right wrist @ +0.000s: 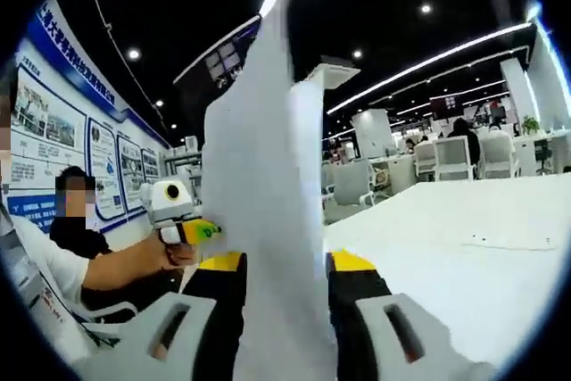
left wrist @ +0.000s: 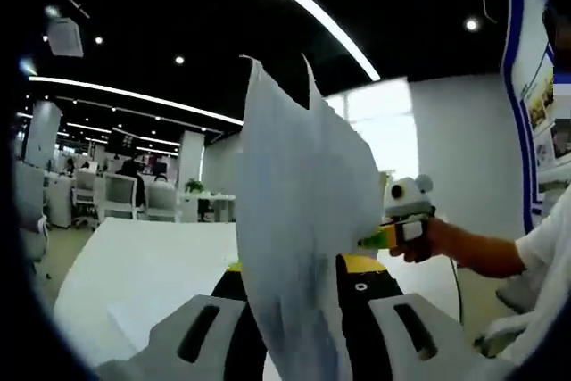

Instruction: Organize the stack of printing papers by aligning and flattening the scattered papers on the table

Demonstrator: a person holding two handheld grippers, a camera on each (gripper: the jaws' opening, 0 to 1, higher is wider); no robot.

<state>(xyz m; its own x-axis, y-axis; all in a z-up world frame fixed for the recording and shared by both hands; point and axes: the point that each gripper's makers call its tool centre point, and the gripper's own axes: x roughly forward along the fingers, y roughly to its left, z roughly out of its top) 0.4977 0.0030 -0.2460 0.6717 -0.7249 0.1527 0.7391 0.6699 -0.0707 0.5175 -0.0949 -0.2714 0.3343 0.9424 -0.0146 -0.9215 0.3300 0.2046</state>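
Holding the paper stack (left wrist: 303, 220) upright between both tools, left tool (left wrist: 299, 310) and right tool (right wrist: 285, 310) each clamped on it, tap its 6 o'clock edge squarely on the surface (right wrist: 464, 220), grips level.

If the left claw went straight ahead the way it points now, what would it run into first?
The paper stack: it stands upright between the left claw's jaws, blocking the line. Beyond it probably lies the white table; depth is unclear.

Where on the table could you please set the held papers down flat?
Both claws hold the papers upright. In the right gripper view, the white table lies bare right of the papers, up to a single flat sheet farther out. In the left gripper view, bare tabletop stretches left of the papers toward the chairs.
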